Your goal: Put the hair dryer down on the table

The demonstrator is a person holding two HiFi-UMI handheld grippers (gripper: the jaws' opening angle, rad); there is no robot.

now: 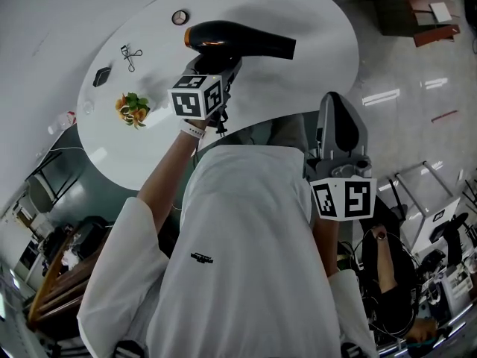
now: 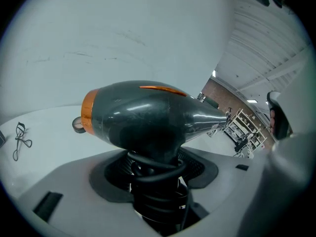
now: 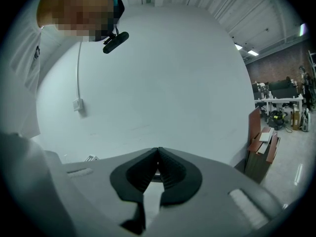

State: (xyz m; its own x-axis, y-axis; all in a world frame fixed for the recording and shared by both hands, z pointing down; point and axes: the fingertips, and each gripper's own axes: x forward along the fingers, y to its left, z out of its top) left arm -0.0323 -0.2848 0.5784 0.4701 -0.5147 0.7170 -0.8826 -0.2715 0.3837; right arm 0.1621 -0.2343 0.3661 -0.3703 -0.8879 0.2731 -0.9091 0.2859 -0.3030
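Note:
A black hair dryer (image 1: 237,40) with an orange rear ring is held above the white oval table (image 1: 313,66), its nozzle pointing right. My left gripper (image 1: 220,69) is shut on its handle, which has the black cord coiled round it. In the left gripper view the hair dryer (image 2: 143,117) fills the middle, upright on its handle between the jaws. My right gripper (image 1: 339,125) stays off the table's near edge, close to the person's body; in the right gripper view its jaws (image 3: 158,172) are shut with nothing between them.
On the table lie a small round clock (image 1: 179,17), an eyelash curler (image 1: 131,55), a dark small object (image 1: 102,76) and an orange and green cluster (image 1: 133,109). Wooden furniture (image 1: 428,17) stands at the far right. Lab clutter surrounds the person.

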